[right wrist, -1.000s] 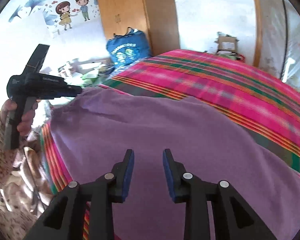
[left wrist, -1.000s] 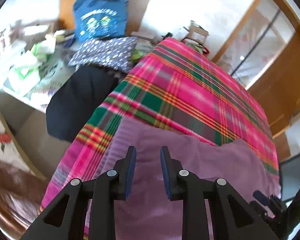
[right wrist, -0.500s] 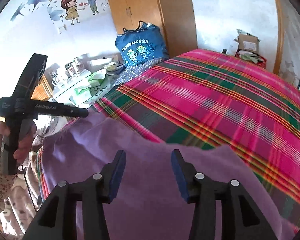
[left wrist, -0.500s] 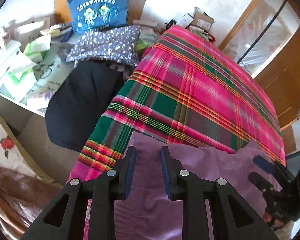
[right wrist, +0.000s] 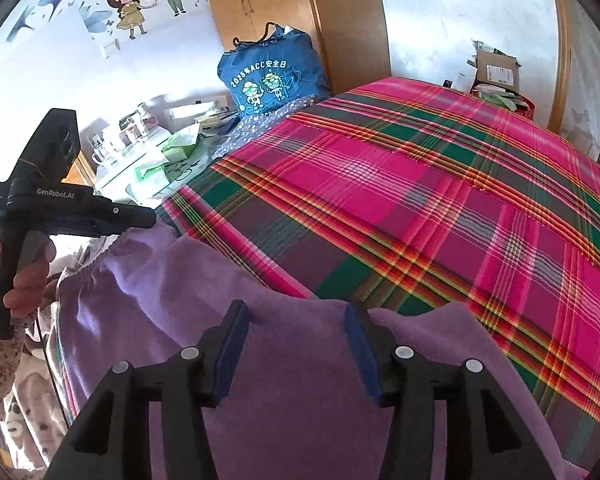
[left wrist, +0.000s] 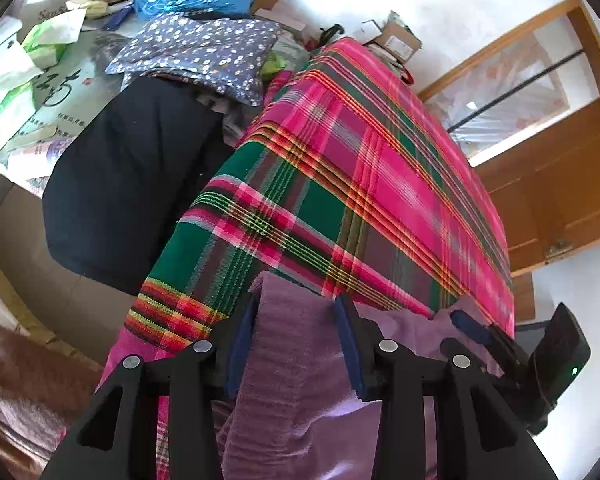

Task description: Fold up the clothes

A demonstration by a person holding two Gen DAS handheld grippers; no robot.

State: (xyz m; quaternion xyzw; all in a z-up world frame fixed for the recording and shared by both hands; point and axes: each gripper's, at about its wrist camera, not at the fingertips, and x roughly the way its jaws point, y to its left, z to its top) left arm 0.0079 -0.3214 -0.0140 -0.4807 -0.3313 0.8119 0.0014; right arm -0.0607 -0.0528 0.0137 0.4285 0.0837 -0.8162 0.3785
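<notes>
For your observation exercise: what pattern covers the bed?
Pink, green and dark plaid bedspread; clearest in the right wrist view.

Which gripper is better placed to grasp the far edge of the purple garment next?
Left. The left gripper already has a raised fold of the purple garment between its open jaws; the right gripper only hovers over flat cloth.

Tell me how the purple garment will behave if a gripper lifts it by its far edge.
The purple garment will likely flop and drape: it already lies in soft folds on the plaid blanket. It looks fleecy, so the open right gripper should hold it without much slip. The rest would probably trail along rather than lift flat.
</notes>
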